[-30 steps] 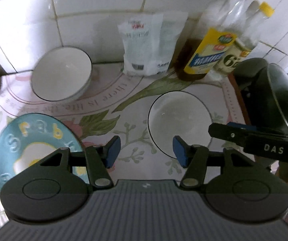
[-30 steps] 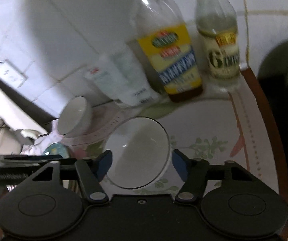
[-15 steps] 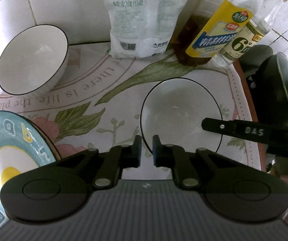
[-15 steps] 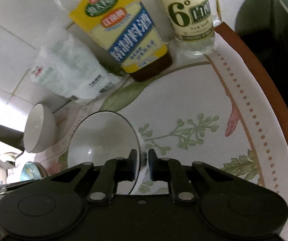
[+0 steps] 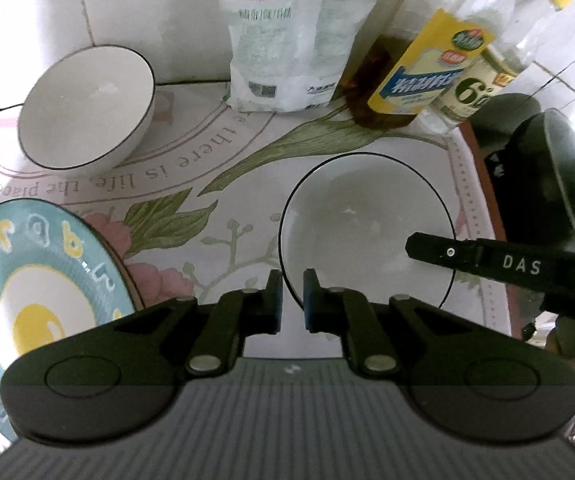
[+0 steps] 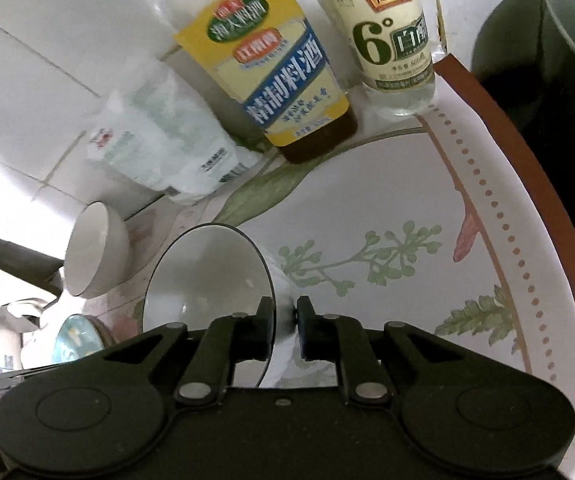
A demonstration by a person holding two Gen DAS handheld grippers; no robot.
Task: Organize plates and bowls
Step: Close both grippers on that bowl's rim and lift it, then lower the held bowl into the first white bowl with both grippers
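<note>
A white bowl with a thin black rim (image 5: 367, 224) sits on the flowered tablecloth. My left gripper (image 5: 291, 300) is shut on its near-left rim. My right gripper (image 6: 285, 332) is shut on the bowl's right rim (image 6: 207, 300); its finger (image 5: 487, 262) shows in the left wrist view over the bowl's right edge. A second white bowl (image 5: 87, 108) leans at the back left by the wall and also shows in the right wrist view (image 6: 95, 256). A blue plate with an egg picture (image 5: 35, 292) lies at the near left.
A white bag (image 5: 295, 36), a cooking-wine bottle (image 5: 419, 68) and a vinegar bottle (image 5: 483, 80) stand along the tiled wall. A dark pot with a glass lid (image 5: 555, 176) sits past the table's right edge (image 6: 527, 168).
Both grippers have closed from open onto the bowl's rim. Between half a second ago and now the hold is the same, with a slight camera shift.
</note>
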